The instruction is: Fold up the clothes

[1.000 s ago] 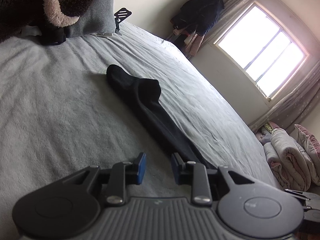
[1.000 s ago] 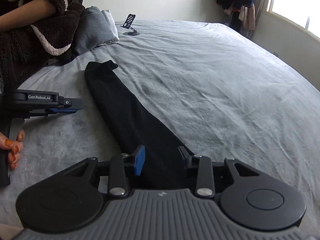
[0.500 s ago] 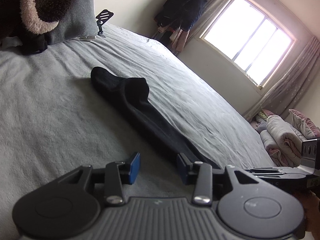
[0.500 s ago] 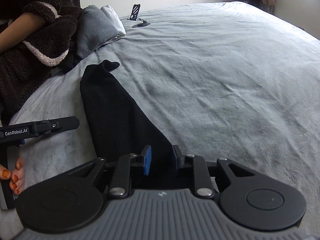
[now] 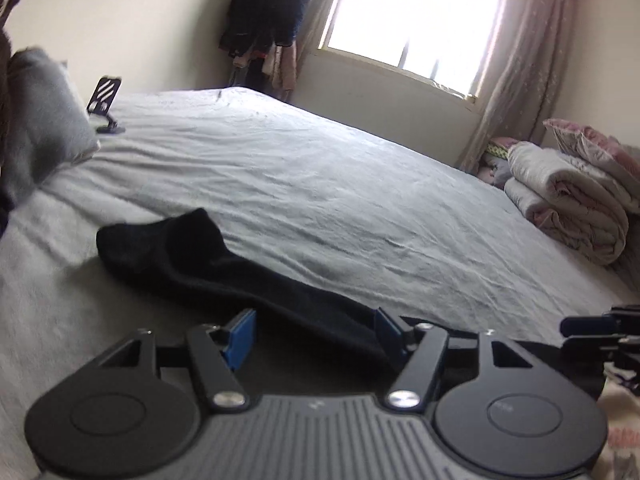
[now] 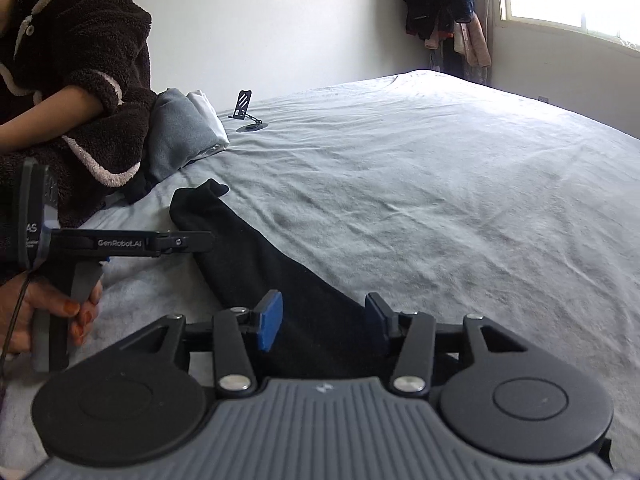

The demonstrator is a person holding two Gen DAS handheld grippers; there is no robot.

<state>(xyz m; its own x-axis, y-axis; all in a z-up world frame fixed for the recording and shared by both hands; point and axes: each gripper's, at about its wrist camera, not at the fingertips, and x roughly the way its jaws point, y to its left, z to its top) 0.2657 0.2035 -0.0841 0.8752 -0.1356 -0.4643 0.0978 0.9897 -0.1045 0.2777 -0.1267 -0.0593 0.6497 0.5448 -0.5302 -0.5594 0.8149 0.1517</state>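
A long black sock (image 5: 208, 268) lies flat on the grey bed sheet (image 5: 320, 184); it also shows in the right wrist view (image 6: 256, 256). My left gripper (image 5: 314, 332) is open, low over the sock's near end, which passes between its fingers. It also appears in the right wrist view (image 6: 200, 242), reaching in from the left over the sock's middle. My right gripper (image 6: 324, 322) is open, its blue pads on either side of the sock's wide end. Its tip shows at the right edge of the left wrist view (image 5: 592, 332).
Folded grey clothes (image 6: 180, 136) and a black phone stand (image 6: 246, 114) sit at the bed's far left. A person in a dark fleece (image 6: 76, 92) sits at the left. Rolled quilts (image 5: 572, 196) lie at the right; dark clothes (image 5: 268, 20) hang by the window.
Both grippers have opened wider. The left gripper has swung right and dropped lower at the sock's end. The right gripper has tilted up, showing more of the room.
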